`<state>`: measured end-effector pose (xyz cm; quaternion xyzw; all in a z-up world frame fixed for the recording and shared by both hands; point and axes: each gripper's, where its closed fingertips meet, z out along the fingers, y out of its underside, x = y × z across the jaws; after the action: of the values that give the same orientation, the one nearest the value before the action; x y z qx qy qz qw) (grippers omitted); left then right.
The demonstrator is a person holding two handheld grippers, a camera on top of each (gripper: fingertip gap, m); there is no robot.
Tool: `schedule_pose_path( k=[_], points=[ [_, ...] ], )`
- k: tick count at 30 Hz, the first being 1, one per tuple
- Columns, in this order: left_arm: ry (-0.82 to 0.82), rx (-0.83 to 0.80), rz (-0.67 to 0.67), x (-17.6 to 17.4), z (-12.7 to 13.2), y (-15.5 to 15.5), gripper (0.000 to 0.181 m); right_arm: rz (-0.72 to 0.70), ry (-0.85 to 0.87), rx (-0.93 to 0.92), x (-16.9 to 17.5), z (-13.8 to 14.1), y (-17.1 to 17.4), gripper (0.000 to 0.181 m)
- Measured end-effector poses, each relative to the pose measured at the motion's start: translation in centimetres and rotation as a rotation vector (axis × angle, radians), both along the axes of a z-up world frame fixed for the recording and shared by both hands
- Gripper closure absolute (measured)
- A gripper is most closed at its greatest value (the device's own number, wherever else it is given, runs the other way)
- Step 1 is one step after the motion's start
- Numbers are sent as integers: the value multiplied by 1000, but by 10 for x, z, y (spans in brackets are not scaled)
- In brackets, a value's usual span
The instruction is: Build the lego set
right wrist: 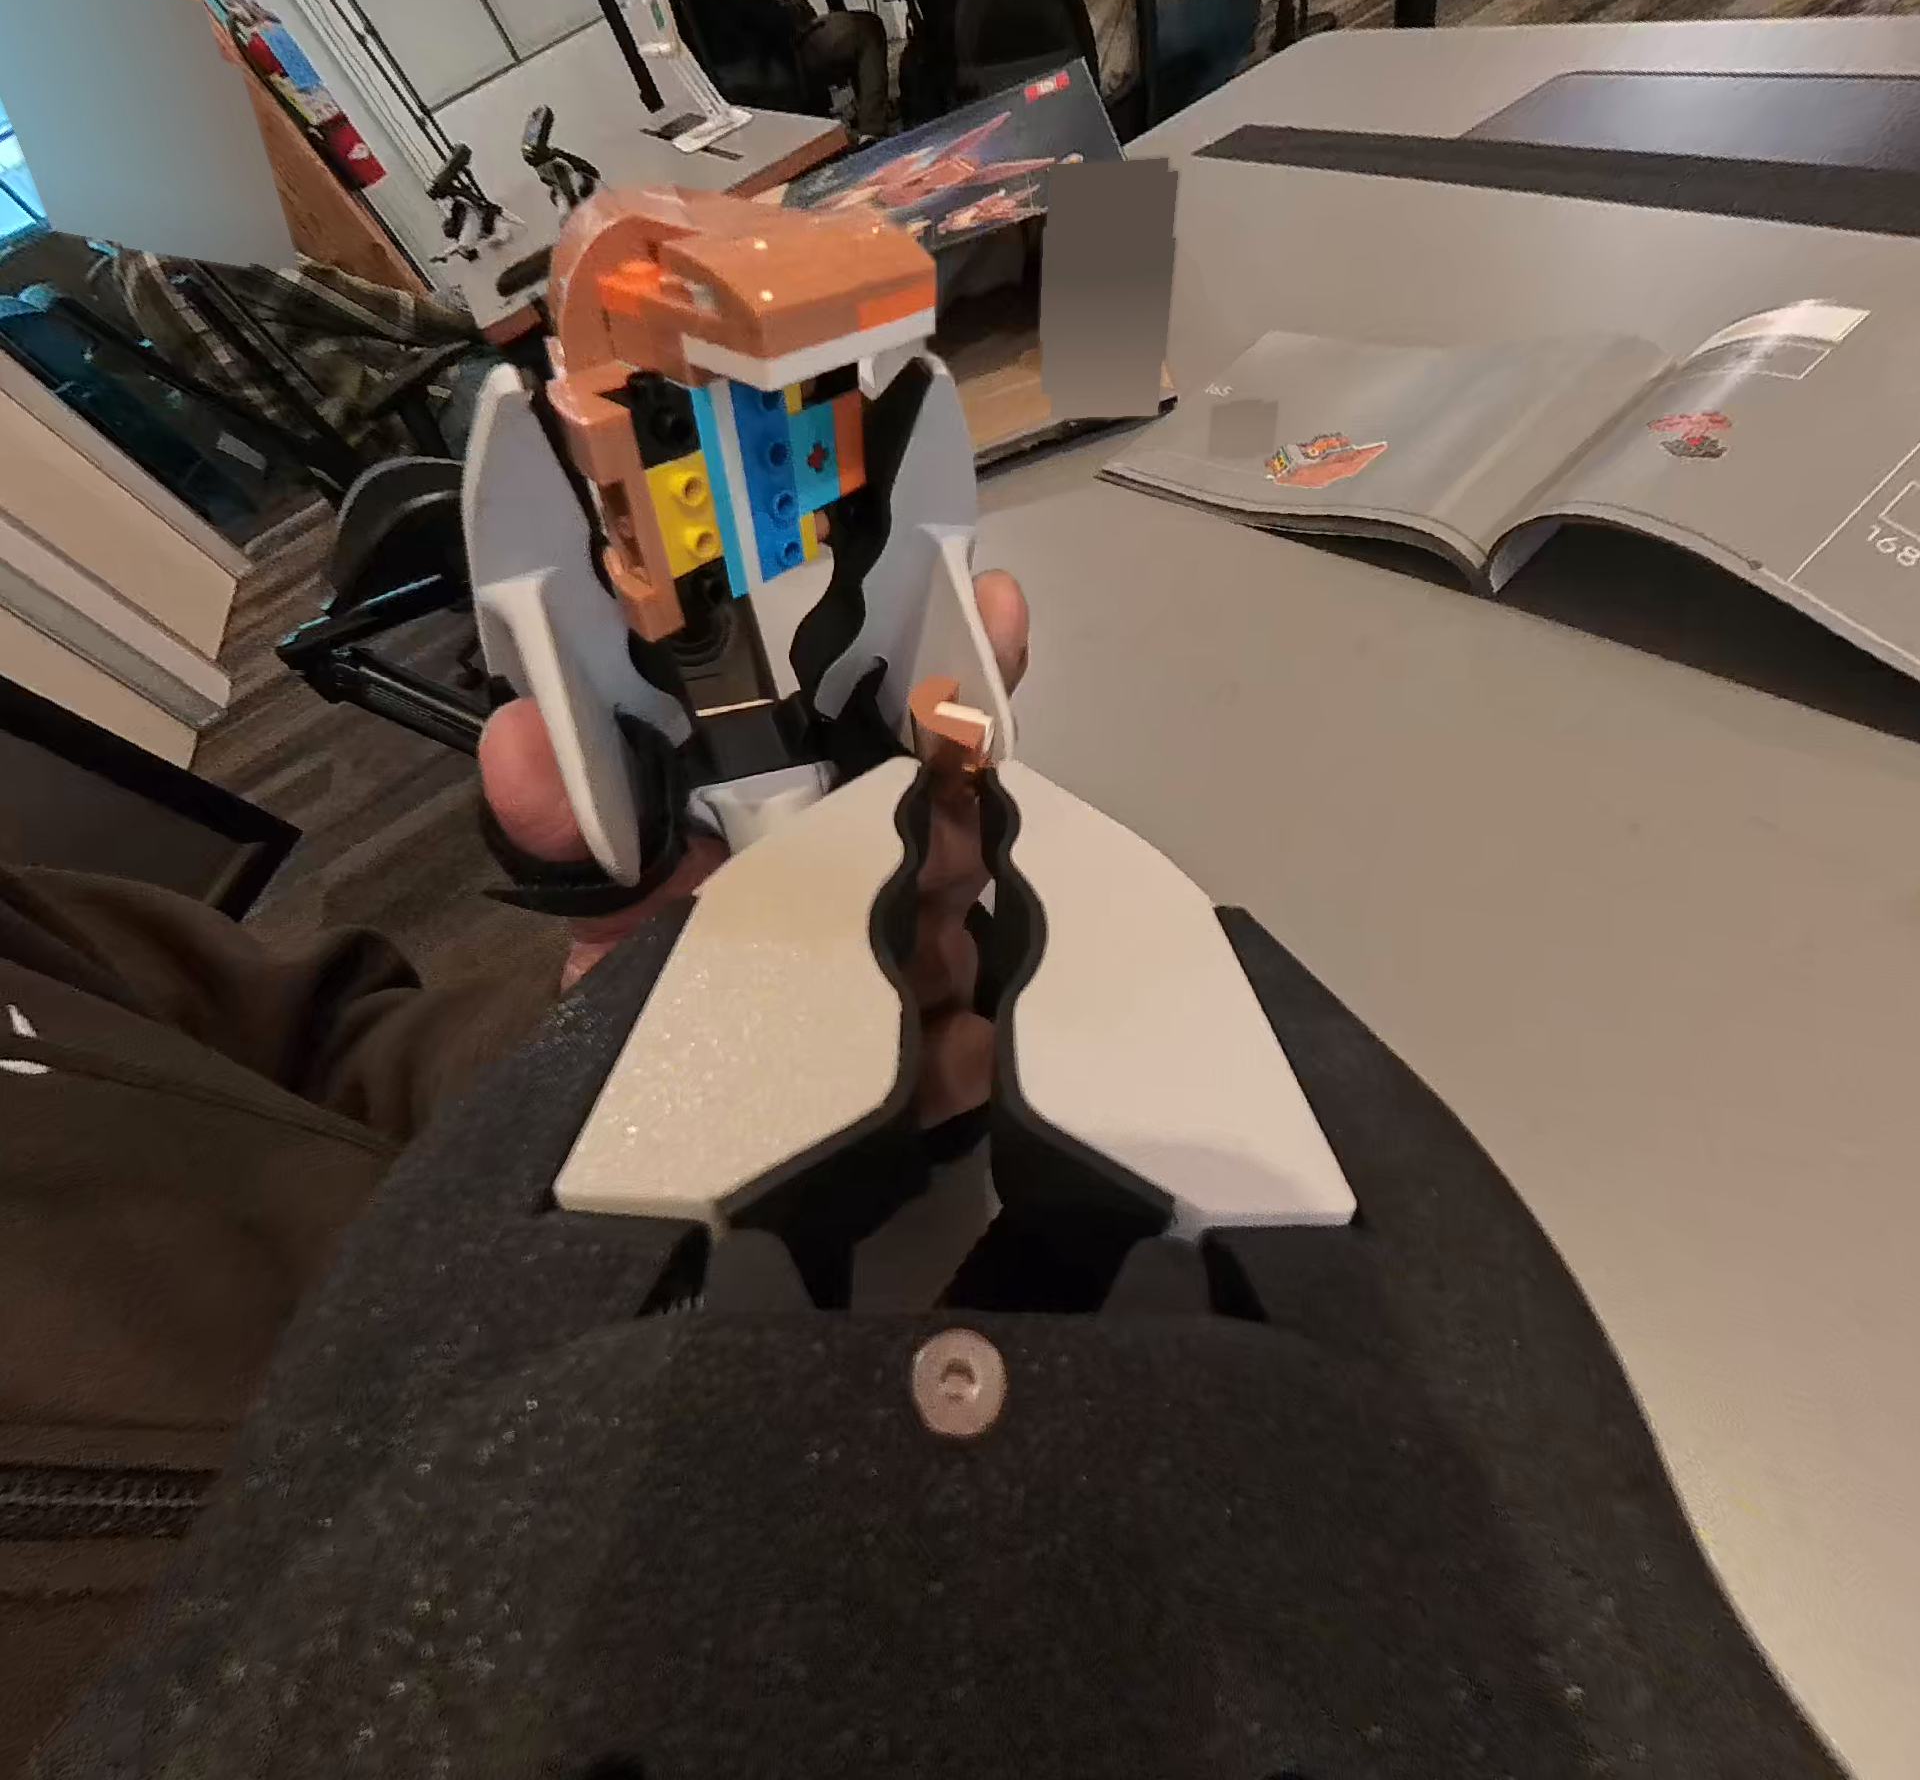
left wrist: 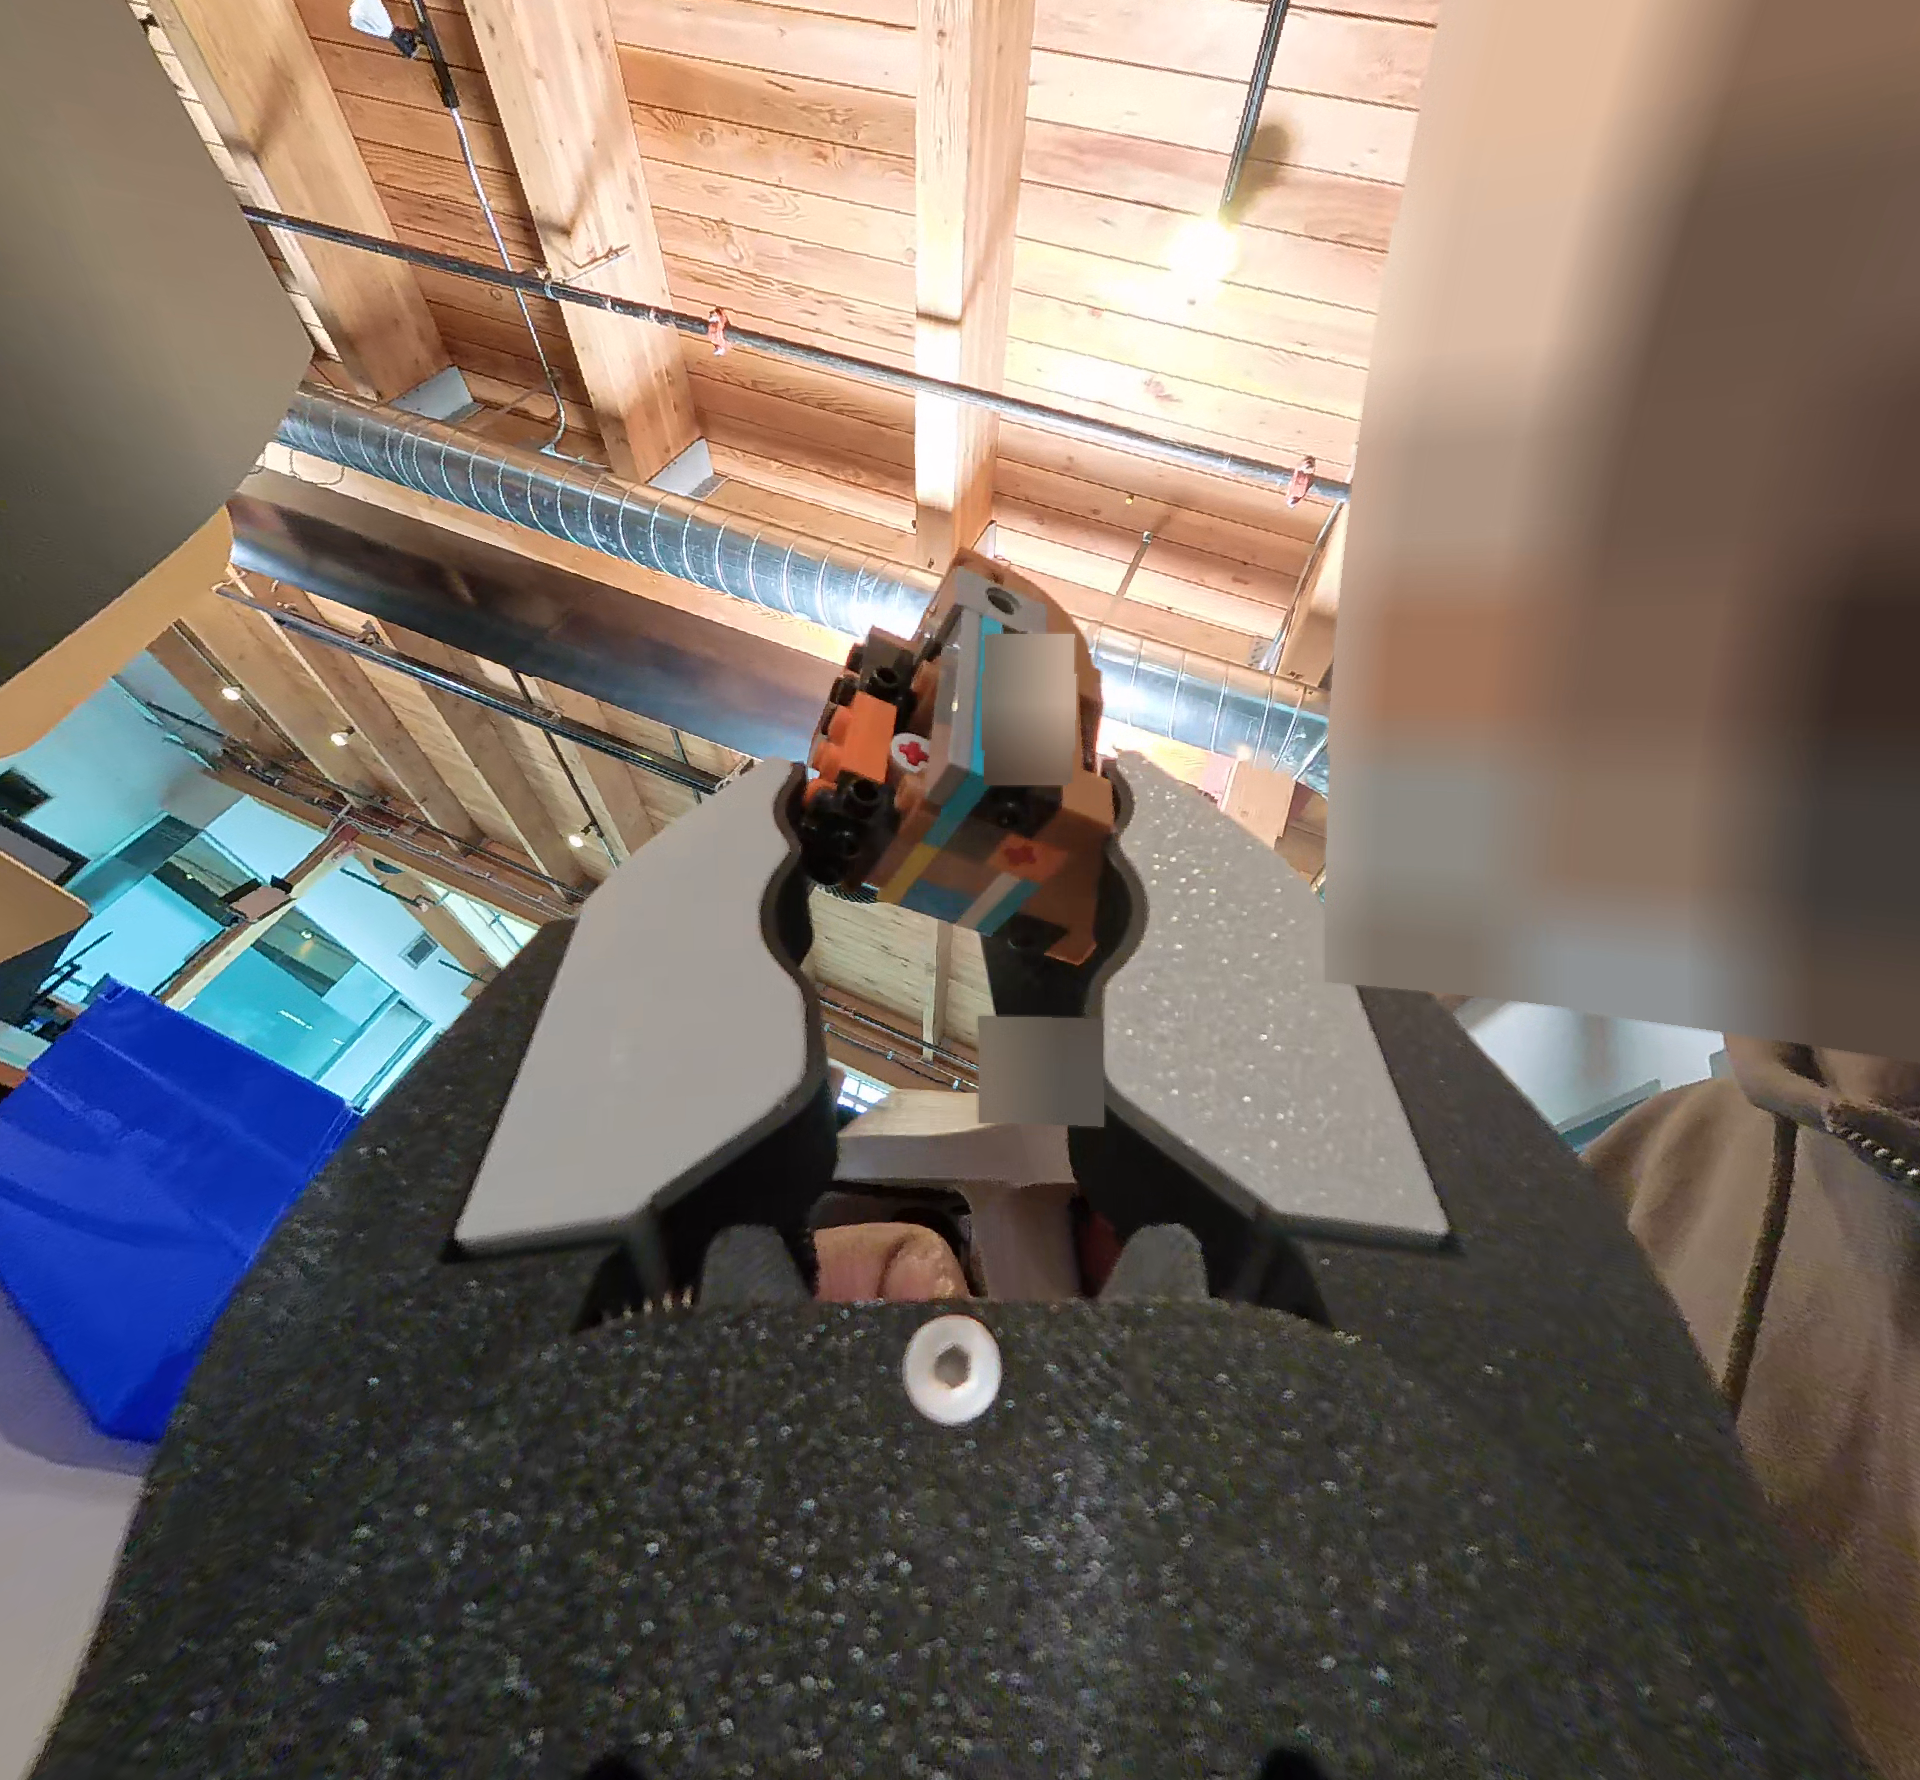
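My left gripper (left wrist: 951,837) is shut on a partly built lego model (left wrist: 956,774) of brown, orange, black, grey and blue bricks, held up toward the ceiling. In the right wrist view the same model (right wrist: 748,400) shows between the left gripper's white fingers (right wrist: 540,587), with its brown curved top, yellow and blue bricks. My right gripper (right wrist: 954,774) is shut on a small brown and white lego piece (right wrist: 951,707), held just below and right of the model, close to the left gripper's finger.
An open instruction booklet (right wrist: 1558,452) lies on the grey table (right wrist: 1455,899) to the right. The lego box (right wrist: 966,172) stands behind it. A blue bin (left wrist: 135,1200) sits at the left. A person's sleeve (right wrist: 156,1107) is at lower left. Spacing between my two grippers at the tips: around 7 cm.
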<state>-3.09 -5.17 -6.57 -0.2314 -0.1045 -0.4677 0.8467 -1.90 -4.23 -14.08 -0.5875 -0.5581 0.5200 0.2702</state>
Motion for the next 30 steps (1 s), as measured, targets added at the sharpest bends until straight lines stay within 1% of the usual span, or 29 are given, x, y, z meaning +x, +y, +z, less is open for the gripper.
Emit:
schedule_pose_path(
  k=[3, 7, 11, 14, 16, 19, 21, 24, 30],
  points=[
    [1, 1, -5, 0, 0, 0, 128, 50, 28, -35, 3, 6, -2, 174],
    [18, 3, -19, 4, 1, 1, 128, 125, 71, -79, 8, 23, -3, 175],
    [15, 4, -18, 3, 1, 0, 128, 161, 100, -141, 9, 36, -2, 175],
    [14, 5, -2, 1, 1, 0, 128, 192, 141, -249, 12, 49, -6, 175],
    [25, 12, 21, 2, 2, -2, 128, 210, 181, -358, 14, 61, -8, 176],
    [60, 17, 83, 4, 5, -5, 128, 247, 247, -517, 16, 85, -14, 176],
    [89, 12, 120, 6, 7, -6, 129, 256, 276, -571, 15, 96, -17, 176],
    [126, -5, 185, 8, 8, -6, 128, 256, 263, -626, 10, 99, -25, 176],
    [160, -29, 282, 8, 9, -9, 128, 213, 190, -729, -1, 90, -33, 177]
  ],
)
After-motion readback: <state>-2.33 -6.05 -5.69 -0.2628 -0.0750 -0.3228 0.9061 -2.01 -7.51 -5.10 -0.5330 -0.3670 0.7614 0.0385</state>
